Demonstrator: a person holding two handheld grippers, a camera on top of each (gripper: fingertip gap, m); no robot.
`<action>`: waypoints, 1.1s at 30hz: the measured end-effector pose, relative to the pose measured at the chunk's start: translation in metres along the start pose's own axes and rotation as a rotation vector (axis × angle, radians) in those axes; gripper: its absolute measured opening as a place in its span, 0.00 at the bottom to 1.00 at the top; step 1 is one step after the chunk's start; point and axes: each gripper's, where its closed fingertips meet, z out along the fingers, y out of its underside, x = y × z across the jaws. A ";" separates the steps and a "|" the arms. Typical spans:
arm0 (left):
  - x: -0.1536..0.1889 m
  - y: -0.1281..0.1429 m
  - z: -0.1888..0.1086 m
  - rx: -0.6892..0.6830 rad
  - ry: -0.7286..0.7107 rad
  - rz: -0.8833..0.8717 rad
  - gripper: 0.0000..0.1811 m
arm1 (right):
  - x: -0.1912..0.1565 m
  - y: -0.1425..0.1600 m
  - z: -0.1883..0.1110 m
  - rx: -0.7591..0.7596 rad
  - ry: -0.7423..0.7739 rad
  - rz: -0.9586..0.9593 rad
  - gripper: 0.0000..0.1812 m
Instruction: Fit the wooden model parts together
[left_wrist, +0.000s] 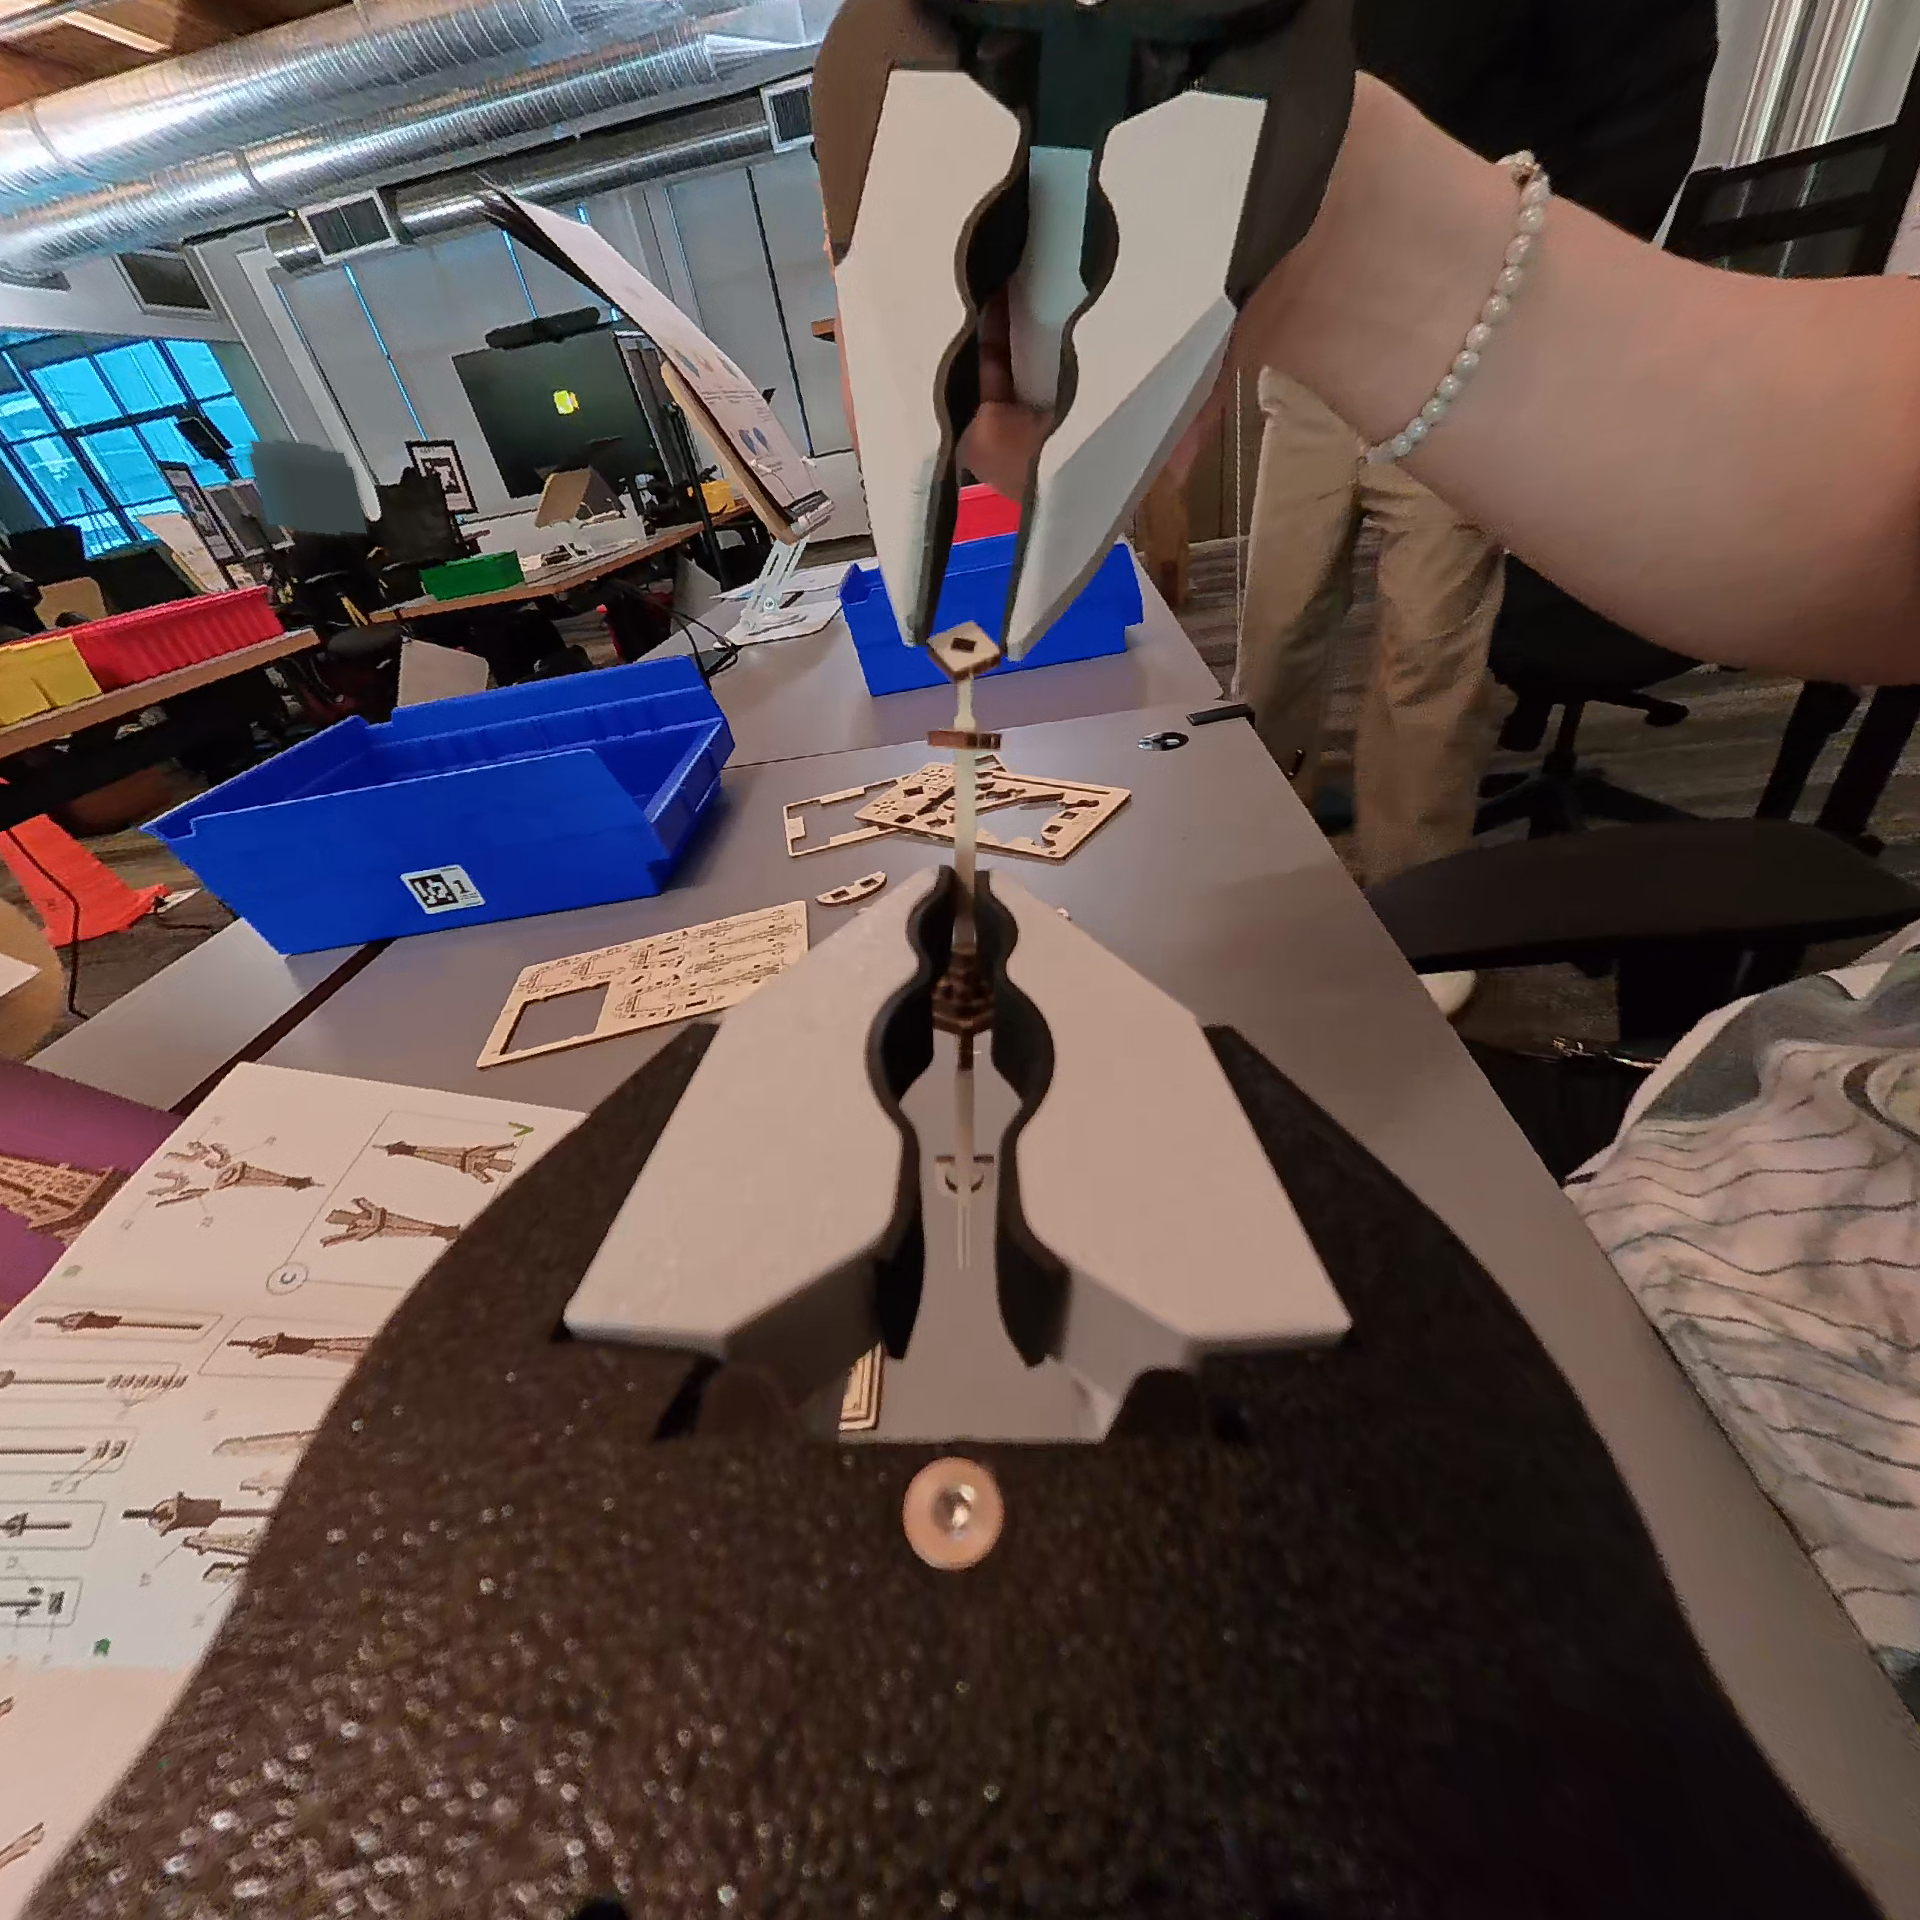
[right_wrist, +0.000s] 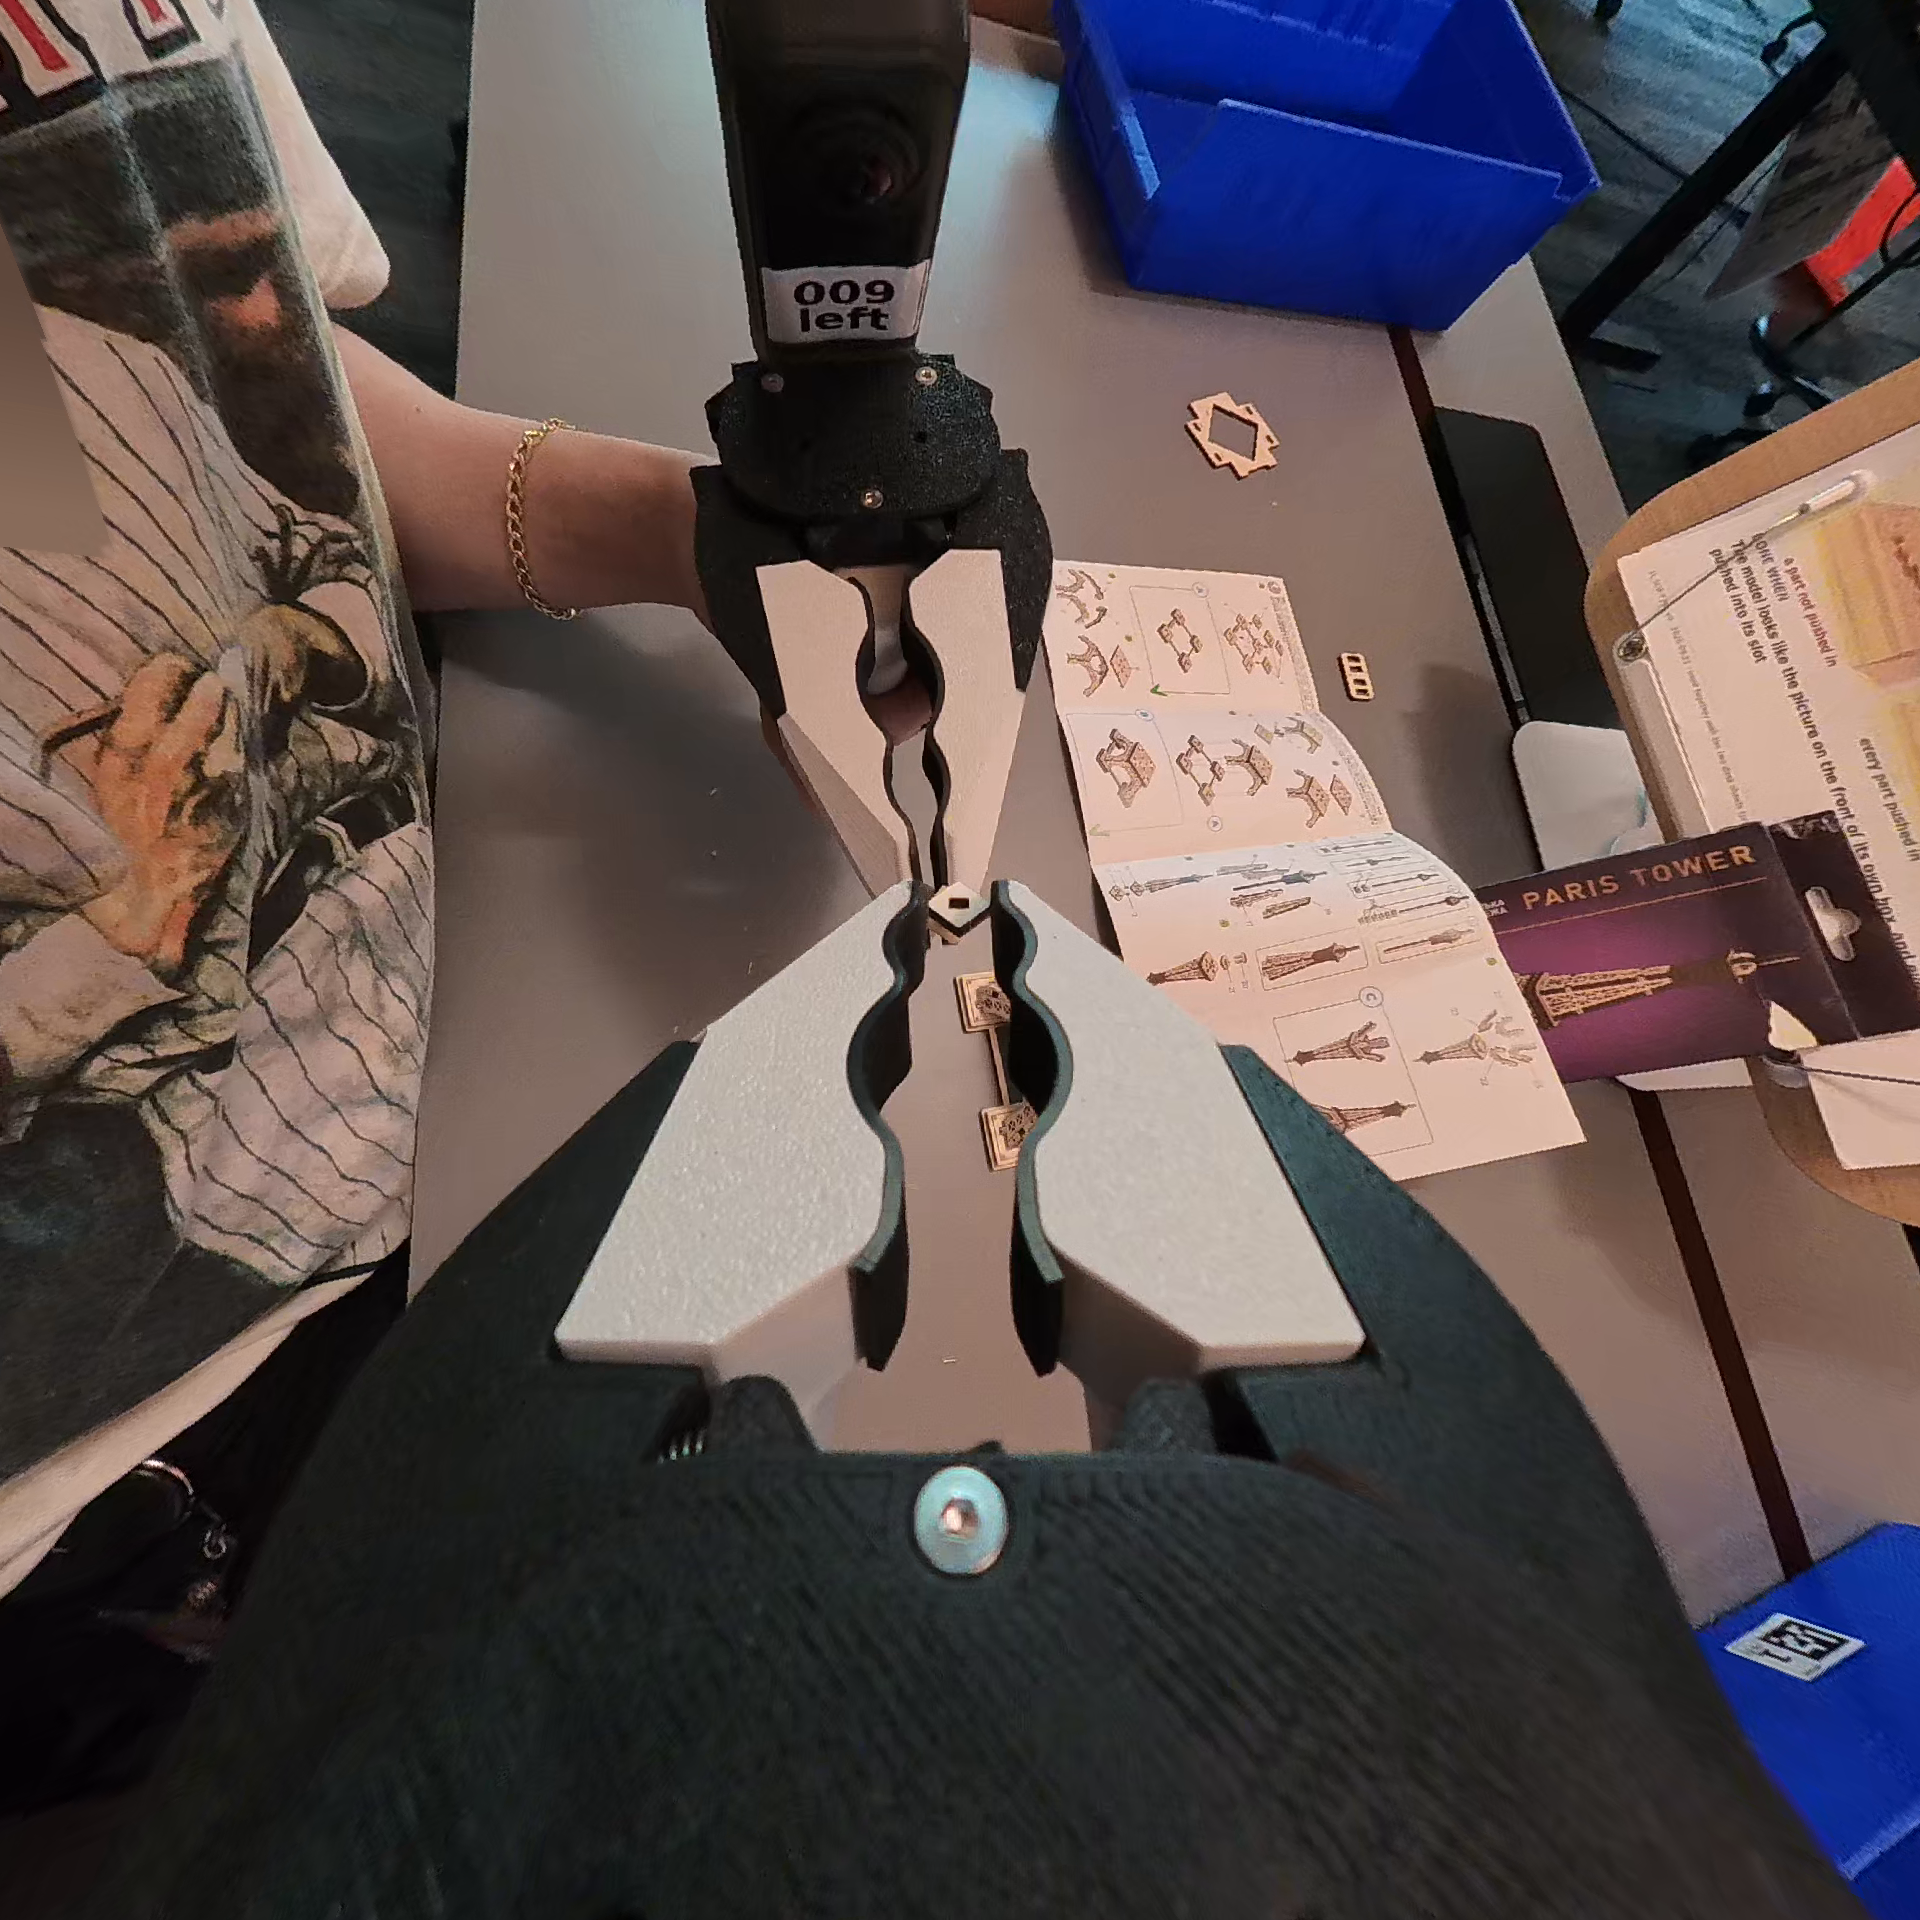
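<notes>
1. While the left tool (left_wrist: 964, 883) is closed tight on the thin wooden stick (left_wrist: 966, 821), the stick points from it toward the right tool (left_wrist: 963, 639). This is the left wrist view. The right tool pinches a small square piece (left_wrist: 963, 652) with a hole in it, right at the tip of the stick. One little ring (left_wrist: 964, 739) already sits on the stick, just past the square piece.
2. To do this step well, I think the hole must line up with the stick's tip. Then push gently and straight, because the stick looks thin and could snap.
3. On the table (left_wrist: 1195, 935) is a blue bin (left_wrist: 447, 821) with a black and white sticker. A picture sheet (left_wrist: 208, 1351) lies nearby. Its writing is too small to read.
4. From the right wrist view, the right tool (right_wrist: 956, 904) grips the square piece (right_wrist: 954, 914) by its corners. The left tool (right_wrist: 925, 873) is closed, facing it, tip to tip.
5. A white label (right_wrist: 842, 303) with dark writing is on the left tool's body. A purple box card (right_wrist: 1662, 935) with gold letters and a clipboard (right_wrist: 1766, 644) with printed lines lie beside the picture sheet (right_wrist: 1299, 935).
</notes>
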 end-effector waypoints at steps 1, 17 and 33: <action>-0.001 0.000 0.000 0.004 -0.001 -0.003 0.00 | 0.001 0.000 0.000 0.007 0.000 0.006 0.05; -0.004 -0.008 -0.006 0.076 -0.004 -0.044 0.00 | 0.007 -0.006 -0.005 0.145 0.017 0.103 0.05; -0.007 -0.021 -0.012 0.164 -0.002 -0.082 0.00 | 0.010 -0.021 -0.009 0.329 0.006 0.207 0.05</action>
